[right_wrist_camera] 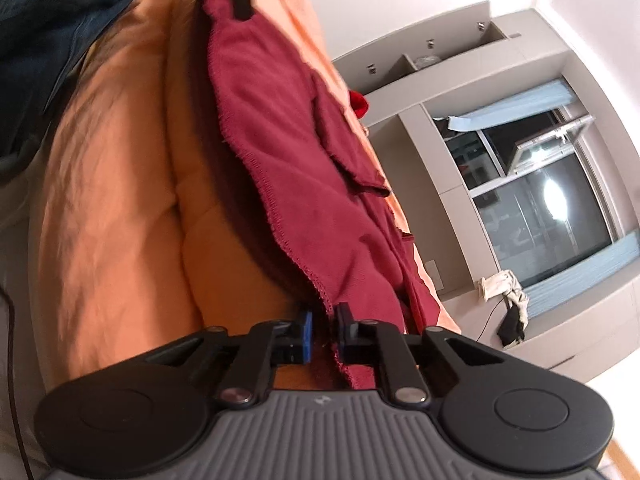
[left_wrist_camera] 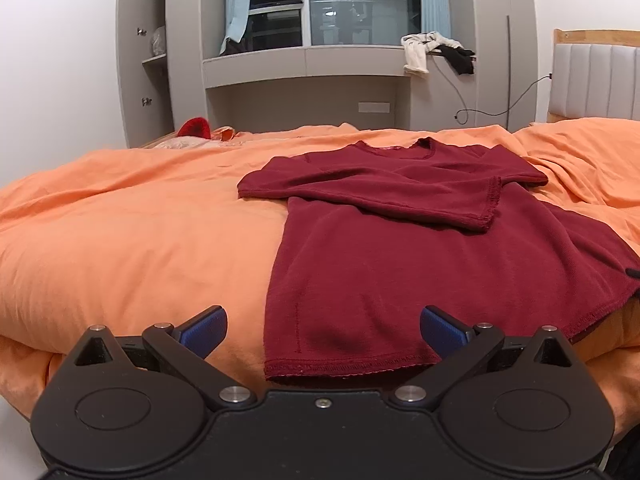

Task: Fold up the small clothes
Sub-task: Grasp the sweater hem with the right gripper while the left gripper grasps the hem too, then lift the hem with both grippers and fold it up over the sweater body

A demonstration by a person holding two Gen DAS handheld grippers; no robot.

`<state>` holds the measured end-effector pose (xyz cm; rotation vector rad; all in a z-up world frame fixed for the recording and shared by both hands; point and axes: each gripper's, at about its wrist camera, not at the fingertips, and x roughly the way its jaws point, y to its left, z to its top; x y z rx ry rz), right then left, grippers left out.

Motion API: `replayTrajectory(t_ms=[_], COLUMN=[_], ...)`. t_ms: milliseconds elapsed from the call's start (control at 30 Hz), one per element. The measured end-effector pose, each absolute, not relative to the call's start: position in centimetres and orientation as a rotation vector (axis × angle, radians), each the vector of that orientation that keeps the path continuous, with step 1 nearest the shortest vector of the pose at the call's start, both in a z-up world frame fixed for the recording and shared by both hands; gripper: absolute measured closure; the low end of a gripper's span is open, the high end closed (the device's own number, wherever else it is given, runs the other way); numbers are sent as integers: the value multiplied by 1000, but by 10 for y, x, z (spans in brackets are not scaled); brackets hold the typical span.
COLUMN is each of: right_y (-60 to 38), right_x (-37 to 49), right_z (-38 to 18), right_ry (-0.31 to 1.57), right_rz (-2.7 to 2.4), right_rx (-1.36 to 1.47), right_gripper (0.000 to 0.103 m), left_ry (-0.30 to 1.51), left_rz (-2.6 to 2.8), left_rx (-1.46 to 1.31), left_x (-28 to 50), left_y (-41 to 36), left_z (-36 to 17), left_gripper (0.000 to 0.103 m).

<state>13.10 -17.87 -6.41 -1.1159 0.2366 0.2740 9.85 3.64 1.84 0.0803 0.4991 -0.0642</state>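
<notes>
lamp glare on window (right_wrist_camera: 556, 200); fisheye-bent edges; right view blurred.

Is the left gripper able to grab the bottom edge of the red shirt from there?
Probably yes. The left gripper is open, and the red shirt has its hem lying flat on the orange blanket right ahead, with nothing between them.

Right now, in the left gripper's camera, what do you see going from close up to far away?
Left gripper, open → dark red shirt on the orange bedcover → folded-over sleeve → shirt collar → grey wall unit → window.
</notes>
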Motion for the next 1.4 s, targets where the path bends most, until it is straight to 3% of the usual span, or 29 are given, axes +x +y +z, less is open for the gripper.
replayTrajectory(t_ms=[467,733,867,1033,1100,1233,1367,1400], right_y=[-220,-225,-227,-229,-231,-235,-237,-236], right_x=[137,132,130,123,122,121,121,120], right_z=[22,36,37,39,40,43,44,44], right_ry=[229,202,198,181,176,170,172,174], right_rz=[294,290,285,270,263,251,244,243], right_rx=[-535,-479,-467,-454,-446,-426,-417,-419], right_gripper=[93,93,93,93,93,93,93,93], left_ry=[388,504,533,485,471,475,465,457], left_rz=[-255,-141,-81,-36,-5,31,41,28], left_rx=[501,562,540,511,522,504,475,460], left_x=[72,102,114,108,107,105,105,104], left_y=[-33,-48,-46,-38,-35,-22,-9,-6], left_z=[-1,-14,-14,-4,-2,6,15,17], left_gripper=[0,2,11,37,54,65,96,97])
